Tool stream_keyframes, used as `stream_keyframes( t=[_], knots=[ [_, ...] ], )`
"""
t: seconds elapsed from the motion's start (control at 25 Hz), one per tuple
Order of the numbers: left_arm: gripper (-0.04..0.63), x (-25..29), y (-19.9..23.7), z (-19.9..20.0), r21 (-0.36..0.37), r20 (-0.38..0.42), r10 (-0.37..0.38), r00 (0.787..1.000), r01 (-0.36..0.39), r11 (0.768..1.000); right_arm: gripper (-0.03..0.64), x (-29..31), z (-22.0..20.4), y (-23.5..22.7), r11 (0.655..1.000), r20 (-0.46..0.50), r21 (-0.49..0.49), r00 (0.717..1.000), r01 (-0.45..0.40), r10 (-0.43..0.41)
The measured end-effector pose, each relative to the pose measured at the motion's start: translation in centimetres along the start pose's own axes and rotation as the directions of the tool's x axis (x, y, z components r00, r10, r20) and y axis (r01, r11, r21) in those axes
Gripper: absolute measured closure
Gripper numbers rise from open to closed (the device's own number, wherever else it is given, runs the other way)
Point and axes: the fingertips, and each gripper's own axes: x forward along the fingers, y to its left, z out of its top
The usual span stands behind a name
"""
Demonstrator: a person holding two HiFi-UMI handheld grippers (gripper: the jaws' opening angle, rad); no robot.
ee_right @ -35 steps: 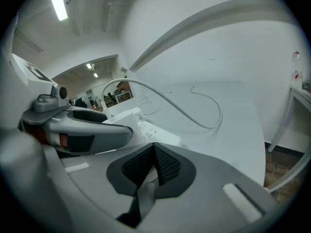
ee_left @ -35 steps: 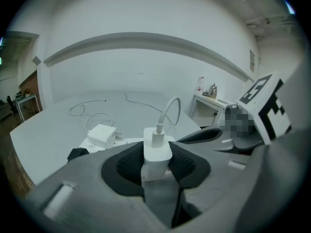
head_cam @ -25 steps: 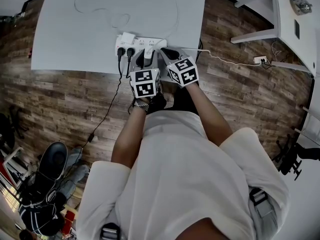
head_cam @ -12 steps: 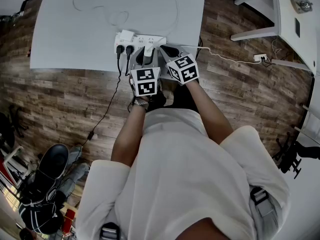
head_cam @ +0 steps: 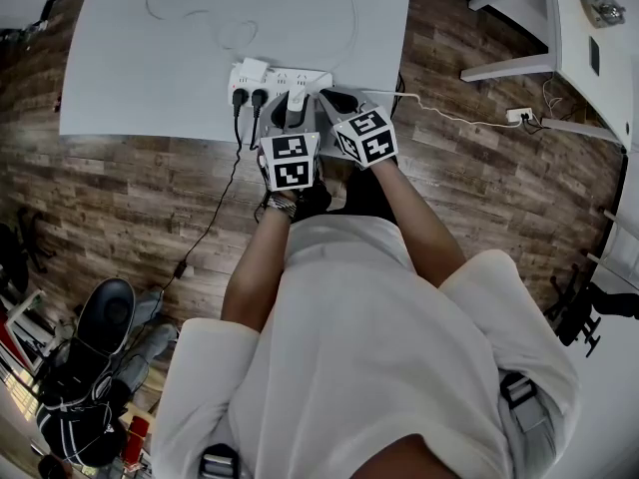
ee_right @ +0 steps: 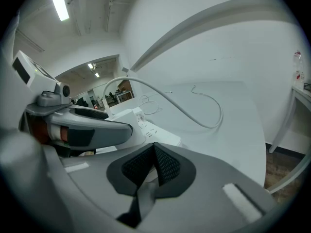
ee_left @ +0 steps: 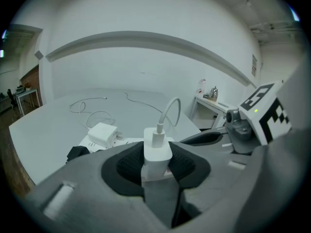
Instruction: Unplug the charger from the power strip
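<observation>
Charger [ee_left: 156, 152], a small white block with rounded edges and a white cable [ee_left: 170, 109] rising in a loop from its top, is being gripped on its two flat sides by the dark ribbed pads [ee_left: 127, 168] of the left gripper [ee_left: 156, 165], whose jaws are being kept partly apart by its body. It is being held at the white power strip [head_cam: 280, 80] on the near edge of the white table [head_cam: 150, 68], at 12 o'clock from that gripper's marker cube in the head view. Whether its prongs are seated is being hidden by the jaws. It is being judged light, rigid and smooth-skinned, so likely to slip unless squeezed low on the body. The cable is soft and should not be pulled. The strip is also being judged light and may lift with a straight pull. A second white adapter [ee_left: 103, 132] is being seen at 10 o'clock from the charger. The right gripper [ee_right: 154, 166], at 3 o'clock from the charger, is being kept closed with nothing between its pads. Whether it is pressing on the strip cannot be told.
</observation>
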Motion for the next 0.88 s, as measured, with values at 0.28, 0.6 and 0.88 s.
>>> stream_keyframes(
  t=[0.28,0.6,0.88],
  knots=[
    [0.449,-0.04,0.04,0.09,0.016,-0.002,0.001,1.000,-0.001,1.000,0.615,0.05,0.04,0.00,1.000,0.002,0.000,1.000,0.001,-0.001],
    [0.449,0.04,0.16,0.17,0.026,-0.004,0.009,1.000,-0.009,1.000,0.615,0.26,0.16,-0.05,1.000,0.000,0.002,1.000,0.004,-0.004],
    [0.449,-0.26,0.10,0.20,0.035,0.002,0.017,1.000,-0.017,0.999,0.615,0.18,0.18,0.05,1.000,0.001,0.001,1.000,0.010,-0.010]
  ],
)
